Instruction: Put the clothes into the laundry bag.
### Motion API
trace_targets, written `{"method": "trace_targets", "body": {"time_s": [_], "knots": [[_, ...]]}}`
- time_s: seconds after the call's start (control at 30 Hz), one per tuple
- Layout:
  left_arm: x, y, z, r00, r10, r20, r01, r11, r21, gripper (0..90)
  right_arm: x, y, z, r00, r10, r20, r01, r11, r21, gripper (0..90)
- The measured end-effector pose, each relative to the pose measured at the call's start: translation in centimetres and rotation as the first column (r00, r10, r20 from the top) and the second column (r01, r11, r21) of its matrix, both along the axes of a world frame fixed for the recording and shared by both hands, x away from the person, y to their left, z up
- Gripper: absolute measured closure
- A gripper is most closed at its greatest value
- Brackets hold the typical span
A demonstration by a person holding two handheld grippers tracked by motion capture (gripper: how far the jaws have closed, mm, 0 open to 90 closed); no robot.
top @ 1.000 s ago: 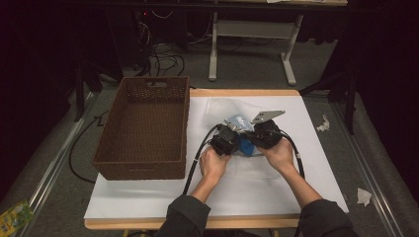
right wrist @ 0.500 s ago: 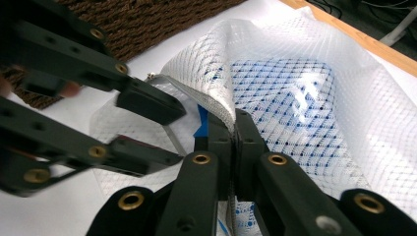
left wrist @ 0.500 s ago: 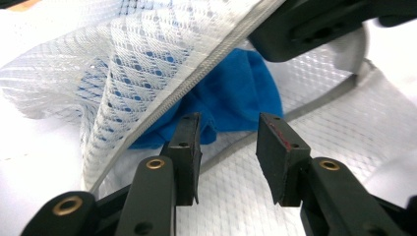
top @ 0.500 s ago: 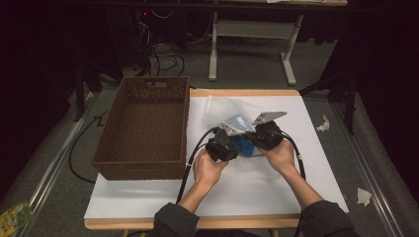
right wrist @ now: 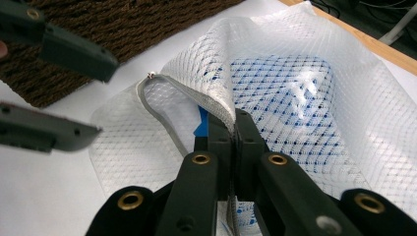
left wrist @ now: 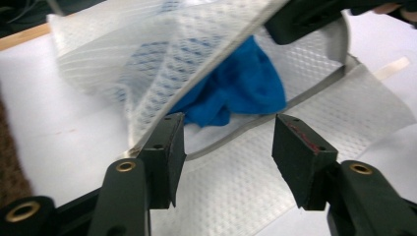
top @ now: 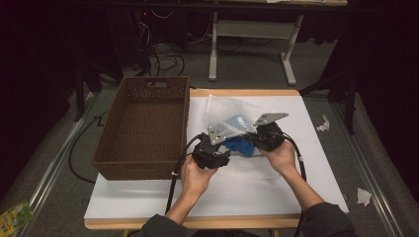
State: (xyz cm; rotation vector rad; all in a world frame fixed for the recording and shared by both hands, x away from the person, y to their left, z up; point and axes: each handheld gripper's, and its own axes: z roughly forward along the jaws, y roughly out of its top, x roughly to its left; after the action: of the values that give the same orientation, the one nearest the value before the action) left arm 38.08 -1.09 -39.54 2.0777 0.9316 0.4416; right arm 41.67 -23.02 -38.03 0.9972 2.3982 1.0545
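High view: right claw [top: 253, 140] clenches the mesh bag [top: 232, 118] rim; left claw [top: 217, 157] has just been opening, nothing gripped.

Left gripper view: blue cloth [left wrist: 236, 88] lies ahead between the jaws.

Right gripper view: keep the rim lifted so the 2 claws don't tangle.

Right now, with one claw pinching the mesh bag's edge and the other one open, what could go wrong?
1. The right claw alone pinches the mesh bag at its rim, a thin fold that might slip free.
2. The left claw has just been opening, nothing clamped, so the raised mouth may sag.
3. The blue cloth sits at the open mouth and could slide out onto the table.
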Motion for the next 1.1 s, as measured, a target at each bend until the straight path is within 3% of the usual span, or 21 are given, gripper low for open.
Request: {"method": "trace_targets", "body": {"time_s": [0.2, 0.47, 0.67, 0.9, 1.1], "knots": [[-0.3, 1.2, 0.5, 0.9979, 0.048, 0.043, -0.047, 0.9986, -0.023, 44.1, -0.3, -0.3, -0.1, 1.0, 0.003, 0.007, -0.003, 1.0, 0.0, 89.2], [-0.1, 2.3, 0.1, 0.9973, 0.071, 0.019, -0.071, 0.9974, -0.009, 41.5, -0.7, -0.4, -0.6, 1.0, 0.008, 0.001, -0.008, 1.0, -0.002, 89.2], [0.2, 1.7, -0.3, 0.9951, 0.089, 0.043, -0.089, 0.996, 0.008, 40.5, -1.0, -0.5, -1.0, 0.9999, 0.015, 0.005, -0.015, 1.0, -0.009, 89.0], [1.4, 0.3, -1.7, 0.9954, 0.095, 0.01, -0.095, 0.9935, 0.062, 40.3, -1.5, 0.2, -1.3, 0.9994, 0.028, 0.021, -0.027, 0.998, -0.06, 88.8], [1.8, -0.7, -2.9, 0.9942, 0.107, 0.01, -0.107, 0.9908, 0.083, 44.8, -1.9, 0.0, -2.0, 0.9994, 0.029, 0.018, -0.029, 0.999, -0.03, 88.6]]}}
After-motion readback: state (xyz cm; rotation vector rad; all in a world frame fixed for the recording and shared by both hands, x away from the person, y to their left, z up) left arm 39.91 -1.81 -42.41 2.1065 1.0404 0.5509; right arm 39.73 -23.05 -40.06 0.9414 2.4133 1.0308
